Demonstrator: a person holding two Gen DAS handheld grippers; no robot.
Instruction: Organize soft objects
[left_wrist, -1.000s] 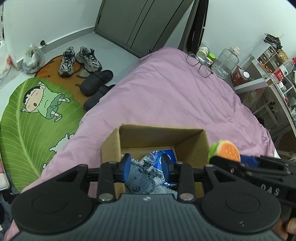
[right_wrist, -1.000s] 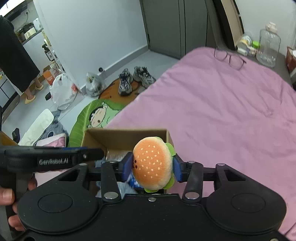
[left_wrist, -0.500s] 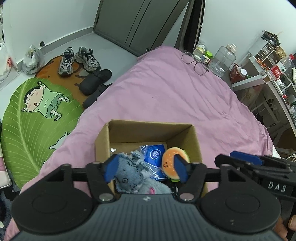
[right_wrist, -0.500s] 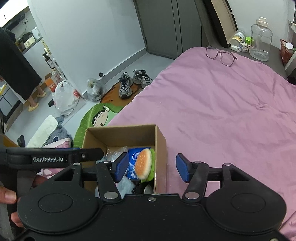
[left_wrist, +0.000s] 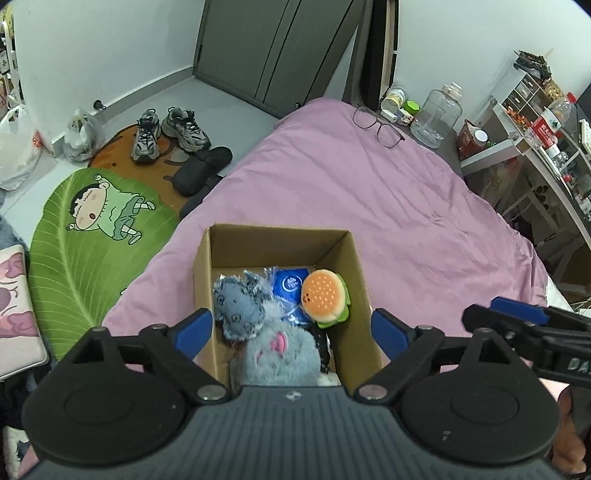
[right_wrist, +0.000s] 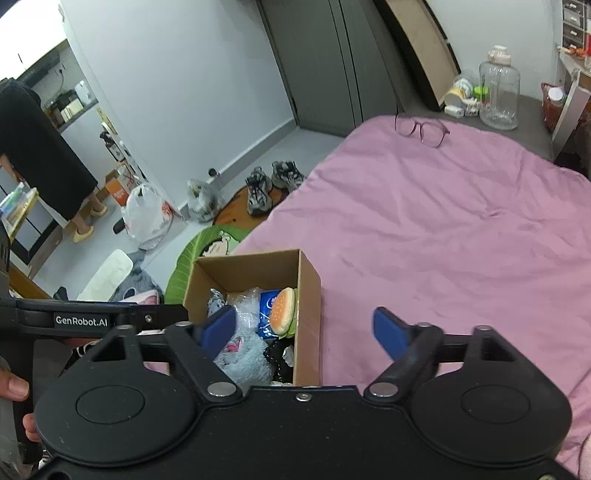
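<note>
An open brown cardboard box (left_wrist: 207, 266) on a pink bedspread (left_wrist: 388, 206) holds a plush hamburger toy (left_wrist: 325, 295) and grey stuffed animals (left_wrist: 273, 350); both the left gripper (left_wrist: 291, 330) and right gripper (right_wrist: 306, 328), jaws just opened wide and empty, hover above it, a leaf-shaped floor mat (left_wrist: 85, 251) lying left.

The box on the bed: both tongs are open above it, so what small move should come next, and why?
Probably lift both tongs away from the box. The burger toy and the grey plush already lie inside it, the left tongs and right tongs, which have just been opening, hold nothing, and no other soft thing shows on the bed.
</note>
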